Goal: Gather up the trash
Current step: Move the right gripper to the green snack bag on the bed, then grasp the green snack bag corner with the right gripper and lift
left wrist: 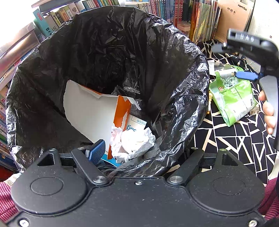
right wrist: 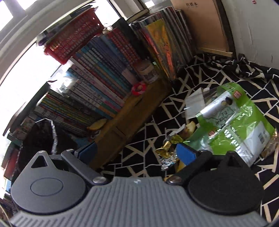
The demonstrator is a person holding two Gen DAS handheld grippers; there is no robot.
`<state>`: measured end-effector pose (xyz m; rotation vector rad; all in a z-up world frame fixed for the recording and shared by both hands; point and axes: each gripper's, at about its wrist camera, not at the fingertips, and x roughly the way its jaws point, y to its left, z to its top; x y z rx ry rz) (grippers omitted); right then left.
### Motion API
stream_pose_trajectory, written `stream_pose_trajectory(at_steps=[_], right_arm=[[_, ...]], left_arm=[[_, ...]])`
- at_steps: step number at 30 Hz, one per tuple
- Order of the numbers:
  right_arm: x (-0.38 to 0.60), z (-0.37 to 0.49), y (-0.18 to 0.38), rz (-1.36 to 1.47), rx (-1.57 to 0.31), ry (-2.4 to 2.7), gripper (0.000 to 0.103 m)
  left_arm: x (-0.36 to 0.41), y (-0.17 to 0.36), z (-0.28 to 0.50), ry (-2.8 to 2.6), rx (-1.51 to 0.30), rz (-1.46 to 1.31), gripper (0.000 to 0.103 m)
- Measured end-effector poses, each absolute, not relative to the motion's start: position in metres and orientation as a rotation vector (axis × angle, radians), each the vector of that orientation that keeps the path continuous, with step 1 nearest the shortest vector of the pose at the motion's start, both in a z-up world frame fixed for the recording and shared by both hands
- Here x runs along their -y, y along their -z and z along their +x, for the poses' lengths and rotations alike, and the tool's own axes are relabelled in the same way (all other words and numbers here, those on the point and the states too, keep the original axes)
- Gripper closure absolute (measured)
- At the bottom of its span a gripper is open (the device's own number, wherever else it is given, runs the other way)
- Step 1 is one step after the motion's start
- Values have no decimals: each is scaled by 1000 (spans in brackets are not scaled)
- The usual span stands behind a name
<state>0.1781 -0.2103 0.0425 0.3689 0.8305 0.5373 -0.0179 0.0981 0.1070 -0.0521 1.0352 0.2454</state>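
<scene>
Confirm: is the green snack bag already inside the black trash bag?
No, the green snack bag lies on the patterned cloth beside the black trash bag.

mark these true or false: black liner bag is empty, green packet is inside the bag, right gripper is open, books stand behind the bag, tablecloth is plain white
1. The black liner bag is empty. False: it holds a torn white and orange carton and crumpled white paper.
2. The green packet is inside the bag. False: it lies outside it, on the tablecloth.
3. The right gripper is open. True: its blue pads are wide apart with nothing between them.
4. Books stand behind the bag. True.
5. The tablecloth is plain white. False: it is black with pale crossing lines.
</scene>
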Motion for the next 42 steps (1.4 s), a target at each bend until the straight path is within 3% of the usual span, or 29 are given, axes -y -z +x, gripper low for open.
stream_pose_trajectory(at_steps=[12,26,36,39,42], right_arm=[[232,209,3,265,-978,-219,0],[257,227,50,344,-1145,-50,0],[262,232,85,333,-1090,-12,1],[269,232,87,409,-1082,-34,16],[271,232,81,452,-1067,-38,46]], left_arm=[[-100,-107,-17,-243,-1036,-51,23],[-100,-107,-17,-243,-1037,-53,23],[-99,-107,-17,-243,-1037,-53,23],[-99,-107,-17,-243,-1037,-52,23],[-99,-107,-18,-243,-1037,-53,23]])
